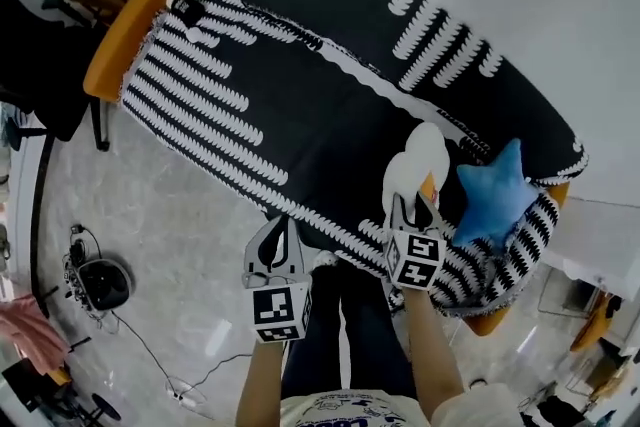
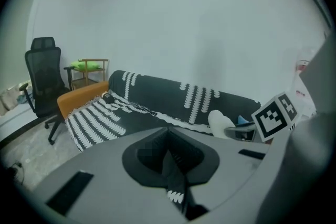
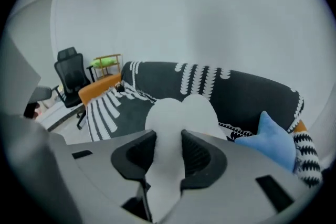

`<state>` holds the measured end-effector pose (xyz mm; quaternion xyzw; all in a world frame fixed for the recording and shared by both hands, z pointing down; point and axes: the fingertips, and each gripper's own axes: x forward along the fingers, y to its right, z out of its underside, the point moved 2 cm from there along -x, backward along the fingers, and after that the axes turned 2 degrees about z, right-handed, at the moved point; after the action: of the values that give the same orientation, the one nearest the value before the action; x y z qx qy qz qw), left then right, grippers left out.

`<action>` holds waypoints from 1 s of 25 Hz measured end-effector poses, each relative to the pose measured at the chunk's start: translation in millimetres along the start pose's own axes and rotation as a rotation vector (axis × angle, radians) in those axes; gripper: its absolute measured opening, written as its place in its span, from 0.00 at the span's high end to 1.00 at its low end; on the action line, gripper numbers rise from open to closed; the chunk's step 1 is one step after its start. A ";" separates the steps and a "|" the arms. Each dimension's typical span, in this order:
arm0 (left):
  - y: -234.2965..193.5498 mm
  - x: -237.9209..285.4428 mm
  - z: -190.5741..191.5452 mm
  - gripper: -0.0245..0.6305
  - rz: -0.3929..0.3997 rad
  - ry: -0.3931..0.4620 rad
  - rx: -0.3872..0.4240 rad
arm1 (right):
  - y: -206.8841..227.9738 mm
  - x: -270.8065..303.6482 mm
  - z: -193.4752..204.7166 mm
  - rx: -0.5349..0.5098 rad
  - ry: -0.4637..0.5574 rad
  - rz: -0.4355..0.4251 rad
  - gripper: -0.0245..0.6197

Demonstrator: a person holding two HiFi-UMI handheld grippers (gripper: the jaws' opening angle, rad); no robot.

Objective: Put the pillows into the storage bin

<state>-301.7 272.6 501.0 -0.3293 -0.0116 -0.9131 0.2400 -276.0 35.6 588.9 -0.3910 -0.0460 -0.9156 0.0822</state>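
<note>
- A lived-in home room, most likely a living room.
- A long sofa [image 1: 125, 30] with orange upholstery fills the middle, draped in a black-and-white throw [image 1: 330, 105].
- A blue star pillow [image 1: 497, 195] and a white pillow [image 1: 420, 160] are on it.
- A black office chair [image 2: 44, 78] and a wooden chair [image 2: 89, 66] with a green cushion stand by a plain white wall [image 2: 184, 23].
- Pale marbled floor [image 1: 170, 235] with loose cables [image 1: 150, 350].

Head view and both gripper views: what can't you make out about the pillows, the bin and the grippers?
- Storage bin: in no view.
- White pillow: lower end hidden between the jaws of the right gripper, right gripper view.
- Blue star pillow: lower edge covered by that gripper's body, same view.
- Left gripper: jaws together; whether the dark patterned strip below them is pinched, left gripper view can't settle.
- Green thing beyond the sofa: too small.
</note>
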 end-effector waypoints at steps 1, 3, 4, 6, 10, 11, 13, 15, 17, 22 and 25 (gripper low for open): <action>2.1 -9.0 -8.7 0.94 0.009 0.015 0.003 | -1.2 -16.1 -7.8 0.045 0.021 -0.001 0.74; 7.0 -25.5 -26.5 0.94 0.034 0.051 0.016 | -5.0 -46.6 -22.8 0.140 0.067 -0.007 0.74; 10.7 -33.9 -34.5 0.94 0.048 0.067 0.023 | -6.9 -61.9 -29.0 0.178 0.087 -0.010 0.74; 20.9 -52.3 -48.5 0.94 0.076 0.093 0.040 | -9.3 -95.0 -38.0 0.233 0.125 -0.011 0.75; 49.4 -88.1 -69.8 0.94 0.153 0.140 0.078 | -7.2 -166.3 -46.4 0.283 0.205 0.013 0.75; 58.2 -96.6 -73.7 0.94 0.177 0.150 0.094 | -5.1 -185.0 -46.6 0.293 0.226 0.024 0.75; 78.7 -112.3 -80.2 0.94 0.230 0.166 0.133 | 2.1 -222.8 -45.5 0.319 0.271 0.053 0.75; 104.9 -125.1 -83.8 0.94 0.287 0.176 0.169 | 15.5 -258.9 -42.7 0.343 0.314 0.087 0.75; 135.7 -135.0 -84.6 0.94 0.346 0.182 0.204 | 33.5 -292.0 -37.8 0.360 0.357 0.130 0.75; 223.5 -162.2 -72.4 0.94 0.506 0.178 0.315 | 84.4 -372.4 -3.5 0.431 0.440 0.269 0.76; 289.7 -186.0 -53.0 0.94 0.623 0.170 0.397 | 121.3 -429.2 35.0 0.503 0.477 0.364 0.76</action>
<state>-79.9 87.0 306.9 -0.1871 -0.0675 -0.8005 0.5654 63.6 -29.1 304.9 -0.1364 -0.1785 -0.9113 0.3451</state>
